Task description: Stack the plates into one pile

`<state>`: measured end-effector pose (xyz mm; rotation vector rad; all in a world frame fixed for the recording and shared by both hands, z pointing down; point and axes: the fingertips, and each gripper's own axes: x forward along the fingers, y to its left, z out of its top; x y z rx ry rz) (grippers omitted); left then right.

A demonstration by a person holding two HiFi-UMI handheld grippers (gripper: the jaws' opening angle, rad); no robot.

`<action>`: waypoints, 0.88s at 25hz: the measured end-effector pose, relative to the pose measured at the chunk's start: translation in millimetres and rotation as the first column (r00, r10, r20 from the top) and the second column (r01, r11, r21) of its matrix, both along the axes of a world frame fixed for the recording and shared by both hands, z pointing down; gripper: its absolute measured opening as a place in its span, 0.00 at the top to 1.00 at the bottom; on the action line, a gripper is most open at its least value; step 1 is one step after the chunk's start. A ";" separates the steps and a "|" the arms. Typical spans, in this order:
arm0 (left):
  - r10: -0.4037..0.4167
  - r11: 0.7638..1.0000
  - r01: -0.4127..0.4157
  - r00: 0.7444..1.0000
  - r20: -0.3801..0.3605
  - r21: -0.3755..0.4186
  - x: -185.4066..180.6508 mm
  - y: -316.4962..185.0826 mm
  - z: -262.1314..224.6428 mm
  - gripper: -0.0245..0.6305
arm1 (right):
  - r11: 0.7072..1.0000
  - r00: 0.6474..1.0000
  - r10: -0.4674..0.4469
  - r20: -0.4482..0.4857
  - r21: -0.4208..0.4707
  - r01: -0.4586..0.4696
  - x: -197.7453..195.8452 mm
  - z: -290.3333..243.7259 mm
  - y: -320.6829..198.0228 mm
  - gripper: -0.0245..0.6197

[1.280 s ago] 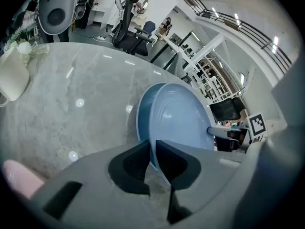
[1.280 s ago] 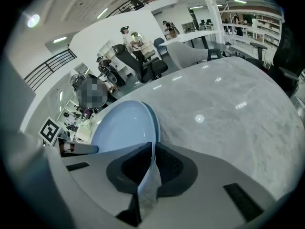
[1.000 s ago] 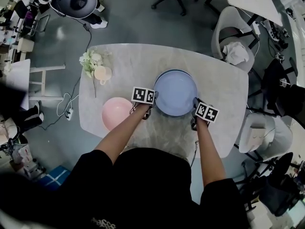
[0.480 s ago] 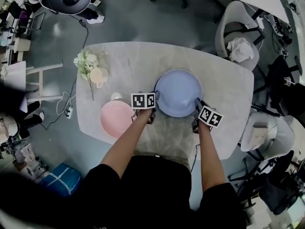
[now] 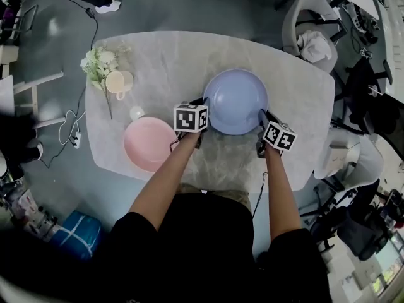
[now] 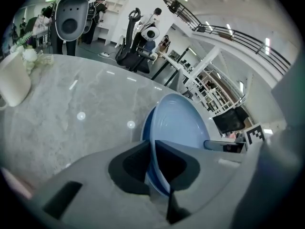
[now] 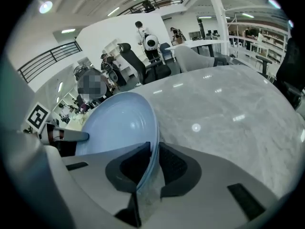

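Note:
A light blue plate (image 5: pixel 235 101) sits over the middle of the marble table (image 5: pixel 164 55), gripped at two opposite rims. My left gripper (image 5: pixel 202 108) has just been closing and is now shut on the plate's left rim (image 6: pixel 181 128), which runs between its pads (image 6: pixel 153 149). My right gripper (image 5: pixel 261 116) is shut on the right rim (image 7: pixel 114 128), the edge pinched between its jaws (image 7: pixel 155 151). A darker blue edge shows under the plate; I cannot tell if that is a second plate. A pink plate (image 5: pixel 150 144) lies flat to the left, near the table's front edge.
A cream cup (image 5: pixel 118 81) and white flowers (image 5: pixel 98 63) stand at the table's far left, with a small white object (image 5: pixel 136 112) near the pink plate. Chairs (image 5: pixel 312 24) crowd the right side. The table's front edge runs just below my grippers.
The head view has swung, so the table sits higher and further left in the picture. Both grippers stay on the blue plate's rims; the left one has shifted slightly with it.

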<state>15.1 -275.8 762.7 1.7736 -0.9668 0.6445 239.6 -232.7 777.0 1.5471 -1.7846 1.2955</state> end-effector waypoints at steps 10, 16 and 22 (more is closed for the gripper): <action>0.114 0.993 -0.118 0.989 -0.092 -0.032 7.7 24.6 -9.9 0.73 | 0.996 0.998 0.002 -0.062 -0.090 -0.007 7.1 4.1 21.4 0.85; 0.116 0.993 -0.116 0.993 -0.011 -0.002 -10.8 36.9 -3.4 0.61 | 0.997 0.998 -0.004 -0.065 -0.079 -0.002 9.9 0.4 20.7 0.85; 0.019 1.000 -0.018 0.997 -0.080 0.014 -23.0 49.2 -10.3 0.60 | 1.000 0.998 -0.015 -0.065 -0.019 0.014 13.9 -17.4 28.2 0.84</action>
